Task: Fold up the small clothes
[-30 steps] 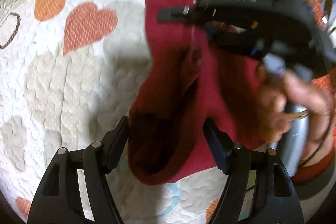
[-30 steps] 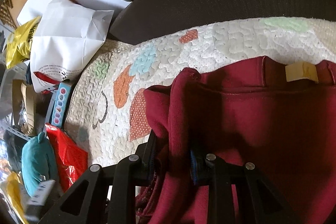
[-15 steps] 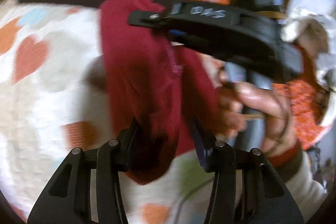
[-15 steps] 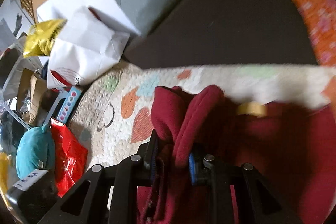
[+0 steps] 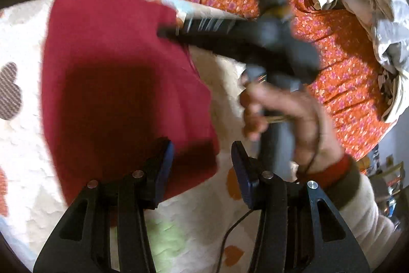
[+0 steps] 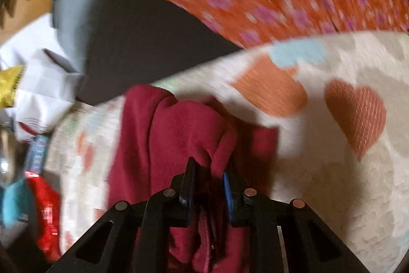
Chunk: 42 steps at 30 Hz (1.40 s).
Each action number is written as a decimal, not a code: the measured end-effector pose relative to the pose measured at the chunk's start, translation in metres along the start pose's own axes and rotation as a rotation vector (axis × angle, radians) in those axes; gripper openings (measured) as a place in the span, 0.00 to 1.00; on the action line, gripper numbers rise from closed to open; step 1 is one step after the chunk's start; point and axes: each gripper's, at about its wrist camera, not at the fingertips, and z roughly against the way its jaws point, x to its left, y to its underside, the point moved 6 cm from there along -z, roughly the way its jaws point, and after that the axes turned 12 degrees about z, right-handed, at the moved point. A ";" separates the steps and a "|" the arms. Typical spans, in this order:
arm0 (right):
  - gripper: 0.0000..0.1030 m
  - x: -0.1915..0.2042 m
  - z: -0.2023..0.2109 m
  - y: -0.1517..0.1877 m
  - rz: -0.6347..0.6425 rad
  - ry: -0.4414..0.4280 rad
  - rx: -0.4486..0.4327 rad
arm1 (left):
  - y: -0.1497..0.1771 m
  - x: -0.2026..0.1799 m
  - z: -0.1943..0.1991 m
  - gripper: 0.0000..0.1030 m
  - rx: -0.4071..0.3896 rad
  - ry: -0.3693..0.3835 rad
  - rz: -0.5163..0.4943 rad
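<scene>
A dark red fleece garment (image 5: 120, 83) hangs above the heart-patterned quilt (image 5: 20, 163). In the left wrist view my left gripper (image 5: 202, 160) is open; the garment's lower edge lies by its left finger, with bare quilt between the jaws. The right gripper (image 5: 166, 31) comes in from the right, held by a hand (image 5: 283, 114), and pinches the garment's upper edge. In the right wrist view my right gripper (image 6: 208, 175) is shut on a bunched fold of the red garment (image 6: 176, 129).
An orange floral cloth (image 5: 340, 63) and crumpled white bedding (image 5: 370, 1) lie at the right. A dark cushion (image 6: 143, 42), a white bag (image 6: 43, 91), a red packet (image 6: 43, 211) and a teal item (image 6: 12, 206) sit beyond the quilt's left edge.
The left gripper has opened wider and the garment has slipped out from between its fingers. The right gripper has carried the garment up and to the right, still gripping it.
</scene>
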 end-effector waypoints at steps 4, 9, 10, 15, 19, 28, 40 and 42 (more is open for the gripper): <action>0.16 0.006 0.020 -0.010 0.029 -0.028 -0.038 | -0.005 0.001 0.042 0.48 -0.103 -0.021 -0.085; 0.16 0.006 0.019 -0.017 0.120 0.109 -0.028 | -0.024 0.038 0.019 0.50 -0.107 -0.183 -0.065; 0.17 0.002 0.009 -0.014 0.113 0.111 -0.003 | -0.024 0.044 0.008 0.50 -0.094 -0.212 -0.054; 0.39 -0.018 0.040 0.004 -0.078 0.011 -0.042 | -0.018 0.060 -0.006 0.50 -0.061 -0.269 -0.047; 0.48 -0.002 0.079 0.034 -0.123 -0.131 -0.067 | -0.021 0.064 -0.004 0.50 -0.061 -0.258 -0.036; 0.12 0.042 0.074 0.071 0.057 -0.076 -0.036 | -0.011 0.060 -0.003 0.50 -0.083 -0.278 -0.043; 0.15 0.033 0.087 0.078 0.023 -0.011 -0.032 | -0.011 0.058 -0.002 0.53 -0.178 -0.376 -0.072; 0.16 0.039 0.103 0.065 0.039 0.020 -0.094 | -0.017 0.060 0.003 0.53 -0.216 -0.411 -0.075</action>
